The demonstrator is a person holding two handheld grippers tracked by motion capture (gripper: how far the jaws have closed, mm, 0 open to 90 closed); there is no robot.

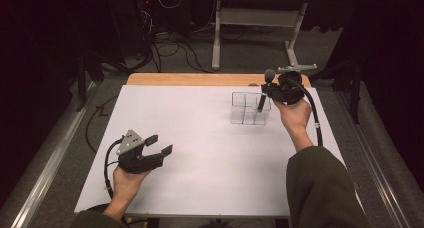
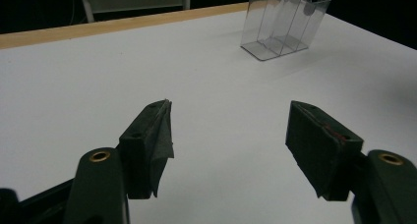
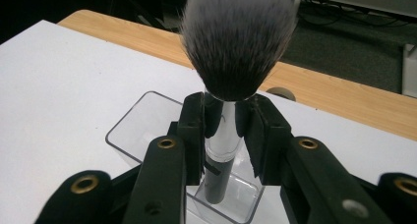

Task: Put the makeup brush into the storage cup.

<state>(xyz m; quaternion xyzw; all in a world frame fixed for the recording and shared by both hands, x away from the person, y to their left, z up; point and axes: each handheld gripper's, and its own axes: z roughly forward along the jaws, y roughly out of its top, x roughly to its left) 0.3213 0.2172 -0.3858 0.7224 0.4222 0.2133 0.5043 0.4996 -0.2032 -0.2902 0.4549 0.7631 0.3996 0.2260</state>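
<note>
A makeup brush (image 3: 231, 52) with a dark, grey-tipped bristle head, a silver ferrule and a black handle stands upright, bristles up. My right gripper (image 3: 223, 118) is shut on its ferrule. The handle reaches down into a compartment of the clear plastic organizer (image 3: 140, 116). In the high view the brush (image 1: 263, 95) is over the right side of the organizer (image 1: 242, 109), with my right gripper (image 1: 270, 90) just above that box. My left gripper (image 1: 161, 144) rests low at the table's front left, open, with nothing between its fingers (image 2: 147, 145).
The white tabletop (image 1: 200, 143) has a wooden strip (image 1: 190, 79) along its far edge. Behind it are a grey table frame (image 1: 217, 33) and cables on the floor. A person's forearm in a green sleeve (image 1: 320, 188) lies along the right side.
</note>
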